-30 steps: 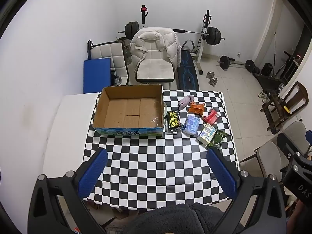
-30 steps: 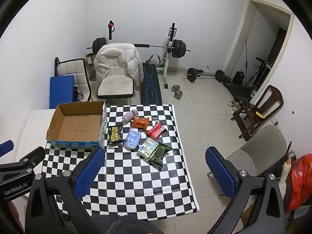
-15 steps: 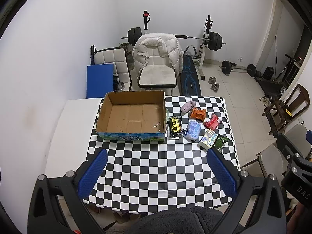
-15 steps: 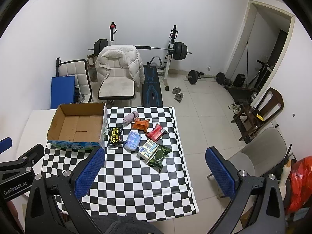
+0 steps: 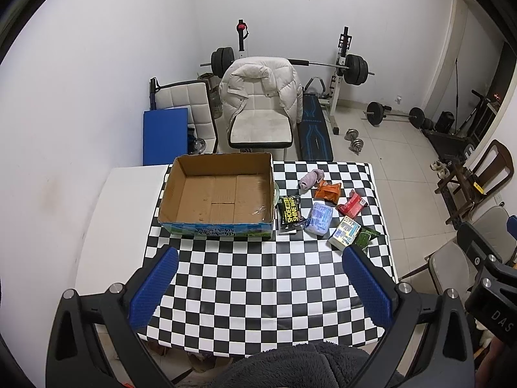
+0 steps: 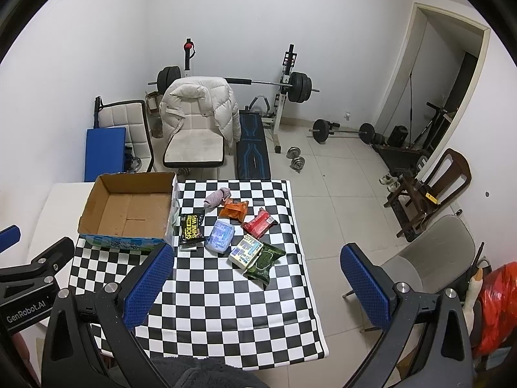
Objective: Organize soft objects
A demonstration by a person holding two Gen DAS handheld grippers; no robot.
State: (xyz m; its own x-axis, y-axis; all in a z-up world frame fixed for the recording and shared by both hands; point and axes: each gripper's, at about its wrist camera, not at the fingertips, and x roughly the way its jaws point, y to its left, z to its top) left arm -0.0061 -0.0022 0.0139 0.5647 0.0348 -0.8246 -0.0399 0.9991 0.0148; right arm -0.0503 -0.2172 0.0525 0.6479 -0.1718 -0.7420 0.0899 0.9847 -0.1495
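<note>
1. The table [image 5: 106,226] fills the middle of the room, its right part under a black-and-white checked cloth [image 5: 258,278], a bare white strip showing at the left.
2. Beyond the table's far edge a white jacket [image 5: 258,87] hangs over a chair [image 5: 258,129]; behind them a barbell [image 5: 323,64] rests on its rack against the far wall.
3. A box [image 5: 219,194] of brown cardboard sits open on the far left part of the cloth, nothing inside.
4. The left gripper [image 5: 258,287] hovers high above the near edge of the table, its blue pads [image 5: 155,287] spread wide with nothing between them.
5. The right gripper [image 6: 255,284] hangs over the near right corner, pads [image 6: 363,286] likewise wide apart and holding nothing; the left tool's body shows at this view's left edge.
6. The soft items lie in a cluster just right of the box, all on the cloth, none in the box.
7. A black pack [image 5: 290,210] marked "SHOE SHINE WIPES" lies closest to the box's right wall.
8. A pale blue pack [image 5: 319,219] lies just right of it.
9. A white-and-blue pack [image 5: 345,232] sits nearer and further right, overlapping a dark green pack [image 5: 366,237] at the cluster's near right end.
10. A red pack [image 5: 352,205] lies right of the blue one.
11. An orange pack [image 5: 329,191] lies further back.
12. A lilac cloth roll [image 5: 311,178] sits farthest, touching the orange pack.
</note>
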